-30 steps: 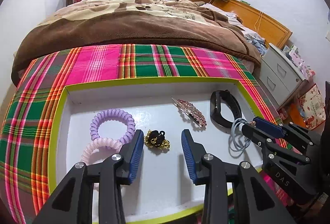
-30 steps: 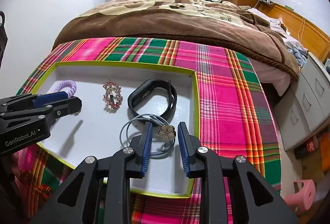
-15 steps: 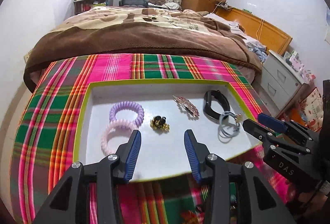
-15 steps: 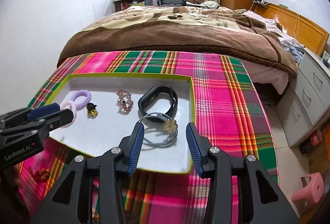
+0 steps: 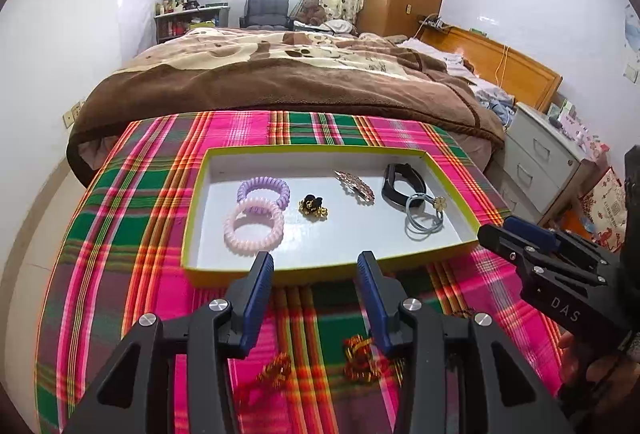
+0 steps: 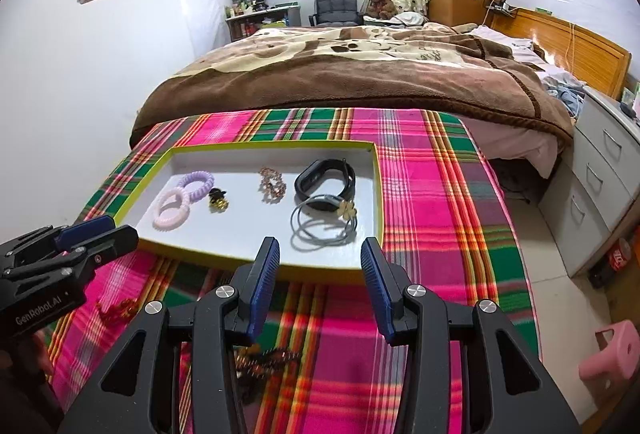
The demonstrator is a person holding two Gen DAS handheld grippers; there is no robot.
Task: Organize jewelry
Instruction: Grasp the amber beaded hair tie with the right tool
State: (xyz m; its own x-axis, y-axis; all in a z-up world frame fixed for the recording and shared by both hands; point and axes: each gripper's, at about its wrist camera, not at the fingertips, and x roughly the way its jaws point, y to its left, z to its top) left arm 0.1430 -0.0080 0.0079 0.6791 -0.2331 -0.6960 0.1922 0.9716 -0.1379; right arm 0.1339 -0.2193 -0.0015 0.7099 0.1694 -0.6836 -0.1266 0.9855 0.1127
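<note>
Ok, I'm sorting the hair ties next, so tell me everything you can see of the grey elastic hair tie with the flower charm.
The grey elastic hair tie with a cream flower charm lies flat in the white tray with a lime-green rim, near its right front corner. Its thin cords form loose overlapping loops. The charm end overlaps the black wristband. Neither gripper touches it.

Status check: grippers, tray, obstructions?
Left gripper and right gripper open, empty. Tray holds six pieces. Gold pieces loose on cloth.

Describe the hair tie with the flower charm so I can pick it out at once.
Look in the white tray with the yellow-green rim on the plaid cloth. At its right end, a thin grey looped hair tie overlaps the black wristband; it alone carries a pale flower charm.
</note>
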